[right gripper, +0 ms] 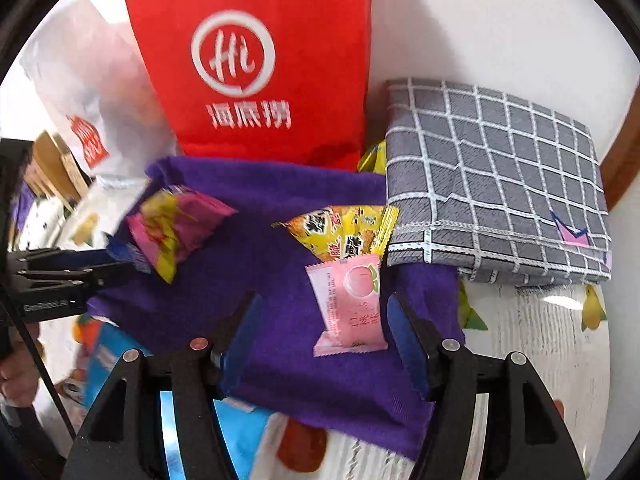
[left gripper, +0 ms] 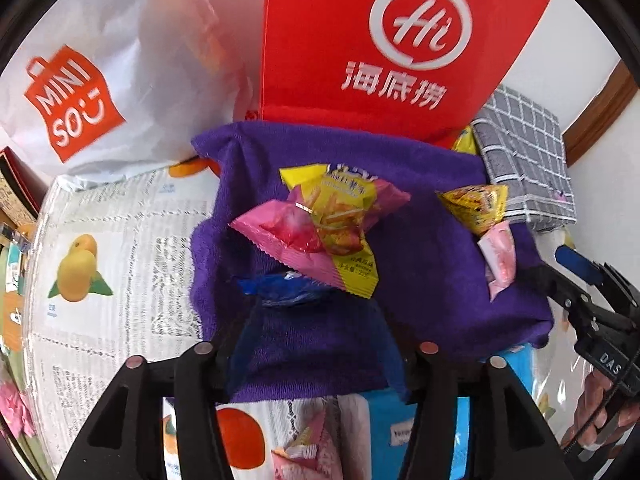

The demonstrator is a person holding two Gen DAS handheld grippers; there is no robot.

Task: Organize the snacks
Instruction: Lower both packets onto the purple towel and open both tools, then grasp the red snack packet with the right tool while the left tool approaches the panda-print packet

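Note:
A purple towel (left gripper: 420, 288) lies on the table with snack packets on it. In the left wrist view a yellow fries packet (left gripper: 340, 216) rests on a pink packet (left gripper: 280, 232), with a blue packet (left gripper: 280, 288) just below them. My left gripper (left gripper: 318, 316) stands open over the towel, its tips just short of the blue packet. In the right wrist view a pale pink peach packet (right gripper: 348, 304) lies flat between the spread jaws of my right gripper (right gripper: 325, 302), and neither pad touches it. A yellow packet (right gripper: 344, 232) lies just beyond it.
A red paper bag (left gripper: 380, 40) and a white shopping bag (left gripper: 100, 80) stand behind the towel. A folded grey checked cloth (right gripper: 500, 184) lies to the right. A fruit-print tablecloth (left gripper: 120, 260) covers the table. A light blue pack (left gripper: 388, 432) and another pink packet (left gripper: 308, 452) lie near the front.

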